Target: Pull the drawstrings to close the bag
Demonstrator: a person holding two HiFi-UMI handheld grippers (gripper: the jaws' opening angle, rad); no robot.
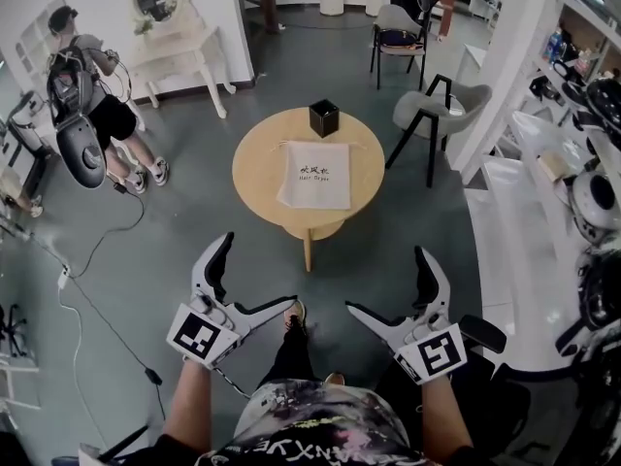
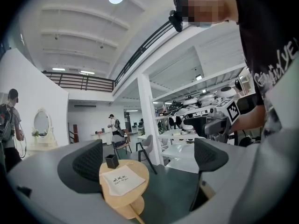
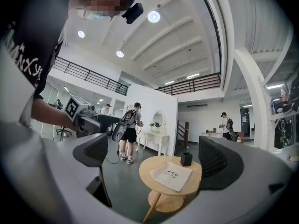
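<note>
Nothing done yet: left tongs (image 1: 258, 272) and right tongs (image 1: 386, 282) gape empty, the drawstring bag (image 1: 313, 174) lying untouched well ahead.

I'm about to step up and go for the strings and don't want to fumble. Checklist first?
1. Left gripper empty, jaws apart: ok.
2. Right gripper empty, jaws apart: ok.
3. Drawstring bag flat on the round table: ok.
4. Grippers within reach of the bag: not ok, both short of the table.
5. Drawstring ends located: cannot tell, too thin.
6. Black box off the bag: ok, beyond its far edge.
</note>
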